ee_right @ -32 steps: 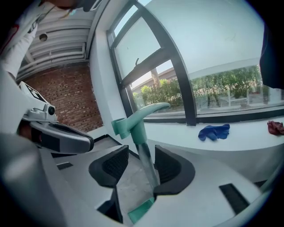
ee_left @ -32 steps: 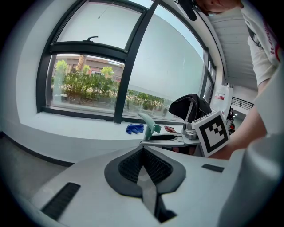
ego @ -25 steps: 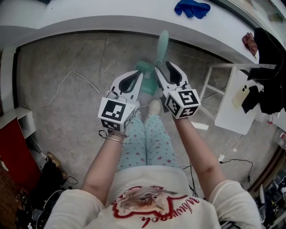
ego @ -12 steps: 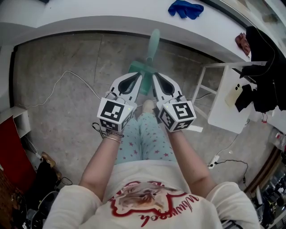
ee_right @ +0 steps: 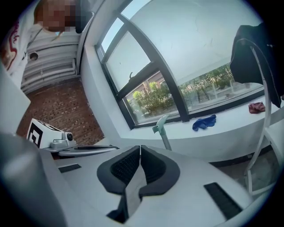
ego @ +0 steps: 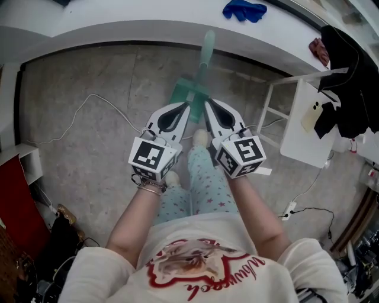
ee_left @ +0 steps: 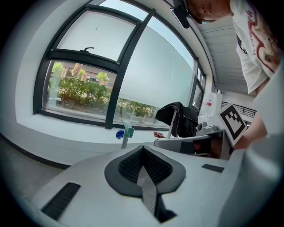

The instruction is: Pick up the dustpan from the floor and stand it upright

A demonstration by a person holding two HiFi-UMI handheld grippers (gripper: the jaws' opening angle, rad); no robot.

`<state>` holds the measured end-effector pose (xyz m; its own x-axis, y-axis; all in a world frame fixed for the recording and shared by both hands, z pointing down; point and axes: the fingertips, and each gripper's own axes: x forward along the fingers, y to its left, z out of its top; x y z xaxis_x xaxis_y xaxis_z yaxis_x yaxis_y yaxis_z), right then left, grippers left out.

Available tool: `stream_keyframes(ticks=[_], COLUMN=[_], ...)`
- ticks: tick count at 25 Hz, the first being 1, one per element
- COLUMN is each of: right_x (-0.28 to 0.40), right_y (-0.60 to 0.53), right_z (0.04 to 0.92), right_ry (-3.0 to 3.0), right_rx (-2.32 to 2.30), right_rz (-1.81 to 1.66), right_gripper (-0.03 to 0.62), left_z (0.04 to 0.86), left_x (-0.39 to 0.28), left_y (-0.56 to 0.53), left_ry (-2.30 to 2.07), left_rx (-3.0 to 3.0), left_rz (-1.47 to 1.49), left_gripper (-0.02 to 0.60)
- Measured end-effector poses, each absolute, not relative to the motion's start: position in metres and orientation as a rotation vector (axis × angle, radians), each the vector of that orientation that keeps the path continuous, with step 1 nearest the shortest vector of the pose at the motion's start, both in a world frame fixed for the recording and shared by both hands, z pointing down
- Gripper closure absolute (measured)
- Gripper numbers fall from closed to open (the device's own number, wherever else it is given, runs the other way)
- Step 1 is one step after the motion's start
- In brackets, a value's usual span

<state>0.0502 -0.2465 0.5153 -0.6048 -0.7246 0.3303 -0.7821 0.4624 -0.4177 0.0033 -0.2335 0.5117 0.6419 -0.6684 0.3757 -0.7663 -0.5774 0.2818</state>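
Observation:
A green dustpan (ego: pixel 188 92) with a long handle (ego: pixel 206 50) hangs in front of the person's legs, handle pointing toward the window ledge. My left gripper (ego: pixel 188 108) and right gripper (ego: pixel 205 105) converge on the pan's near edge, one on each side of the handle's base. Both are shut, with their tips on the plastic. In the left gripper view the pads (ee_left: pixel 133 164) meet and the handle (ee_left: pixel 125 135) rises just beyond them. The right gripper view shows the same: closed pads (ee_right: pixel 153 166) and the handle (ee_right: pixel 163 128) behind. The pan itself is hidden below the jaws.
A white stool (ego: pixel 308 124) draped with black clothes (ego: pixel 349 77) stands at the right. A blue cloth (ego: pixel 243 10) lies on the white ledge. A white cable (ego: pixel 89 106) runs over the concrete floor at left, a power strip (ego: pixel 288 210) at right. The person's feet (ego: pixel 201 139) are under the grippers.
The right jaws, apart around the handle's base a second ago, have closed. Both grippers have come up toward the head camera, and the dustpan has risen with them.

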Motion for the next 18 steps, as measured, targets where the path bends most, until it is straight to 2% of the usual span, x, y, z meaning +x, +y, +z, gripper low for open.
stream_keyframes(ticks=[10,18], right_x=[0.018,0.013], right_y=[-0.133,-0.014], right_z=[0.505,0.431], right_ry=[-2.594,-2.597], right_rx=[1.478,1.674], right_rz=[0.732,0.621], right_gripper=[0.563,0.563], left_z=[0.494,0.444], left_x=[-0.027,-0.054], left_y=[-0.127,-0.020], left_ry=[-1.086,-1.072], left_rx=[2.561,2.592], left_rz=[0.282,0.231], left_gripper=[0.563,0.562])
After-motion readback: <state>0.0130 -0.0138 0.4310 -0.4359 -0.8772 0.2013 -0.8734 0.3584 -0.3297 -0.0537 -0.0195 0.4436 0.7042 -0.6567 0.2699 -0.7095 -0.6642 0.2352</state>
